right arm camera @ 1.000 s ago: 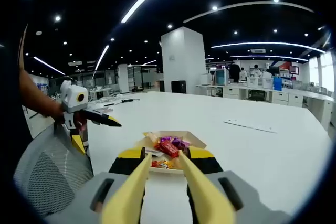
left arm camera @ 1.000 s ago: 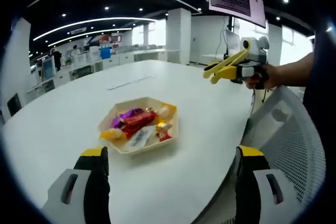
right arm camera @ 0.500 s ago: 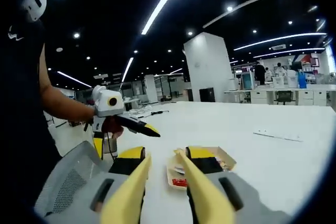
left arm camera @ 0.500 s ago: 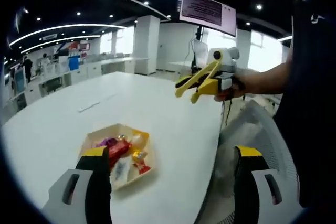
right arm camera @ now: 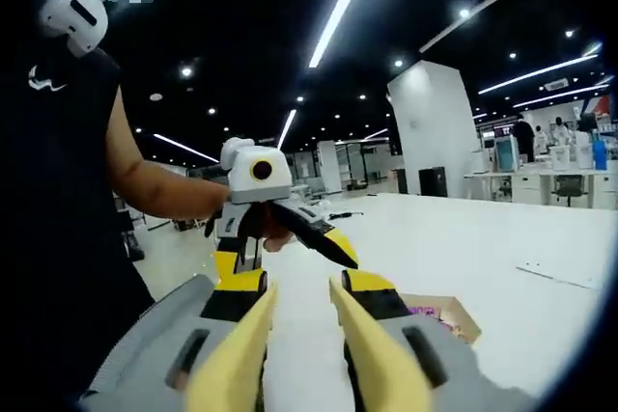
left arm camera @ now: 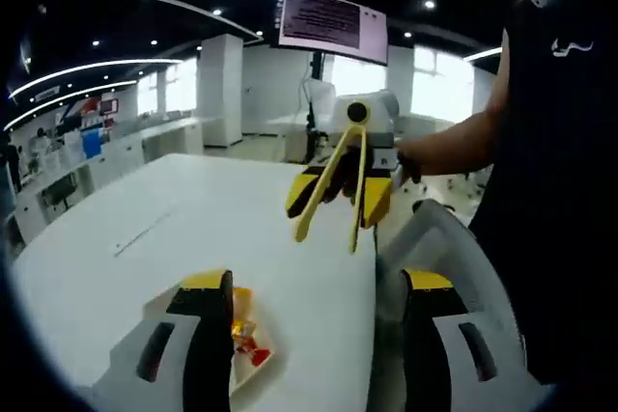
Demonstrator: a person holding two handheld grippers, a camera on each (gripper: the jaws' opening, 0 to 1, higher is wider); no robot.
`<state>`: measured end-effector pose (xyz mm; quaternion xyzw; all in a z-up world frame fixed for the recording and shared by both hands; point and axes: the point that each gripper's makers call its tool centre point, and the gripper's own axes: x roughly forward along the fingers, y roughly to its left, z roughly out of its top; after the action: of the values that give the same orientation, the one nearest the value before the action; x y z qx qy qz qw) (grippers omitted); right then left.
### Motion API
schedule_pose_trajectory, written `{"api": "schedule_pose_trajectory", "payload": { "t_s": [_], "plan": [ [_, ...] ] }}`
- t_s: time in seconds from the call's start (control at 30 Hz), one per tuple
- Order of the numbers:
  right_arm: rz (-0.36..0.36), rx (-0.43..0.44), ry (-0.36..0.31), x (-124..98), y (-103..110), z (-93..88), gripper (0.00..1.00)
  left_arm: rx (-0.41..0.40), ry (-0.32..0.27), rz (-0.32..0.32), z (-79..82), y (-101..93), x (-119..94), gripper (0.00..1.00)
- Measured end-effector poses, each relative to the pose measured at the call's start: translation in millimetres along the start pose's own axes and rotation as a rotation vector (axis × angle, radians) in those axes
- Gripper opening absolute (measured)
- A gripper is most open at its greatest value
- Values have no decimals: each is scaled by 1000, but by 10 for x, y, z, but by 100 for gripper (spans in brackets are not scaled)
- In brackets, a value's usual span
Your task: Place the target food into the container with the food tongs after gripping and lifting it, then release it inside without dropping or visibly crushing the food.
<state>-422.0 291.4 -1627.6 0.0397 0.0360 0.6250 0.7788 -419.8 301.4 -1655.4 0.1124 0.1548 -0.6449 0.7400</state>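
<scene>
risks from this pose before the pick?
1. The tongs held in the right tool hang in the air above the table, away from the tray of sweets, so the approach may come in misaligned.
2. The tray sits near the table edge; a nudge from the left tool could push it off.
3. The wrapped sweets lie piled together, so the tongs might pinch the wrong one or slip.

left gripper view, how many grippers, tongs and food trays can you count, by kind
grippers: 2 (left gripper, right gripper)
yellow food tongs: 1, held in the right gripper
tray of wrapped sweets: 1, on the white table
total: 4
</scene>
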Motion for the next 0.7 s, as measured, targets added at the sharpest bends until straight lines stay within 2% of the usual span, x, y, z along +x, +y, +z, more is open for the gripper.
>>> {"api": "schedule_pose_trajectory", "payload": {
  "t_s": [0.23, 0.47, 0.7],
  "plan": [
    [29, 10, -4, 61, 54, -29, 29, -14, 5, -53, 40, -68, 46, 50],
    [46, 41, 16, 107, 94, -164, 29, -17, 24, -110, 2, -142, 66, 32],
    [59, 55, 22, 136, 109, -208, 29, -14, 20, -130, -3, -182, 108, 31]
  ]
}}
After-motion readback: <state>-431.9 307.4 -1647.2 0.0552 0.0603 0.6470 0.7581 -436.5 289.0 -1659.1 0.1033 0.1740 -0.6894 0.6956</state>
